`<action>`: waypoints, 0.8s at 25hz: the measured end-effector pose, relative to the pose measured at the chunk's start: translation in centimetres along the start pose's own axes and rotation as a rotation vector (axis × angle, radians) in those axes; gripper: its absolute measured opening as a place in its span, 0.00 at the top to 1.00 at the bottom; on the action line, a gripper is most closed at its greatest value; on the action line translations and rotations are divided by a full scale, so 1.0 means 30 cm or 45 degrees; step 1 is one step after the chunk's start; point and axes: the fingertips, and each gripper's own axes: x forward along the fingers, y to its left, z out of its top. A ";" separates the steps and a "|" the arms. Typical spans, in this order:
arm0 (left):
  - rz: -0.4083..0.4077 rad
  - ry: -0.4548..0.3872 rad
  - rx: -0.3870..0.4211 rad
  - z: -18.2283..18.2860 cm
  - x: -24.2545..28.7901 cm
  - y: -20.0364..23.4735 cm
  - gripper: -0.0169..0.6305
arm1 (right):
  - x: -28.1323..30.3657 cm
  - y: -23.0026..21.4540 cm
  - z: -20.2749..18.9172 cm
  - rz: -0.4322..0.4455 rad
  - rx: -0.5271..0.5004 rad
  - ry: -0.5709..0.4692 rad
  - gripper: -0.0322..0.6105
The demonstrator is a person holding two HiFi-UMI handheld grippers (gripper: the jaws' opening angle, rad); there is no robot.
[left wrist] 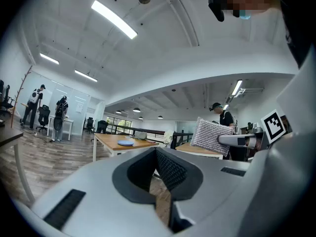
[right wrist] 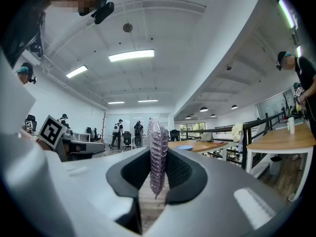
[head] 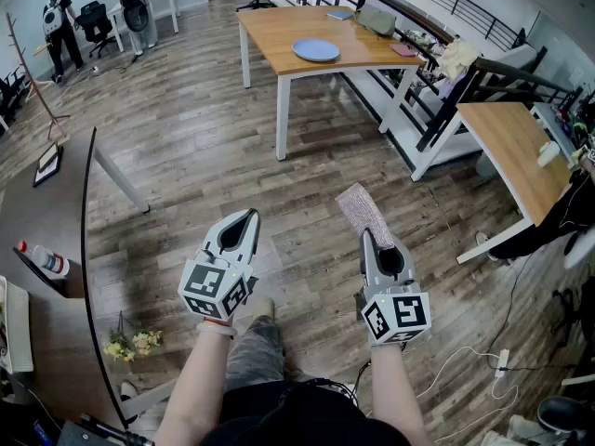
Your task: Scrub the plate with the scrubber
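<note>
Right gripper (head: 367,240): fingers clamped on scrubber (head: 361,210), pad projecting forward, presumably to present it for scrubbing.
Left gripper (head: 247,216): fingers together, empty.
Plate (head: 317,50): upper centre, flat on tabletop (head: 279,28), well apart from both.

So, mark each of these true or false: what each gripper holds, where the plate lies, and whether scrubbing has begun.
1. The right gripper is shut on the scrubber. True.
2. The left gripper is shut, with nothing between its jaws. True.
3. The plate lies on the table. True.
4. The scrubber touches the plate. False: it is held in the air over the floor, well short of the table.
5. Only the plate lies on the table. False: a few other items lie near its far edge.
</note>
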 end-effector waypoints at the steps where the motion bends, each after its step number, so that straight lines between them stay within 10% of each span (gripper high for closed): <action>1: -0.007 0.004 -0.003 0.009 0.040 0.030 0.98 | 0.047 -0.004 0.005 0.002 -0.004 -0.003 0.83; 20: -0.079 0.043 -0.022 0.099 0.568 0.591 0.98 | 0.775 -0.091 0.014 -0.054 0.051 -0.045 0.83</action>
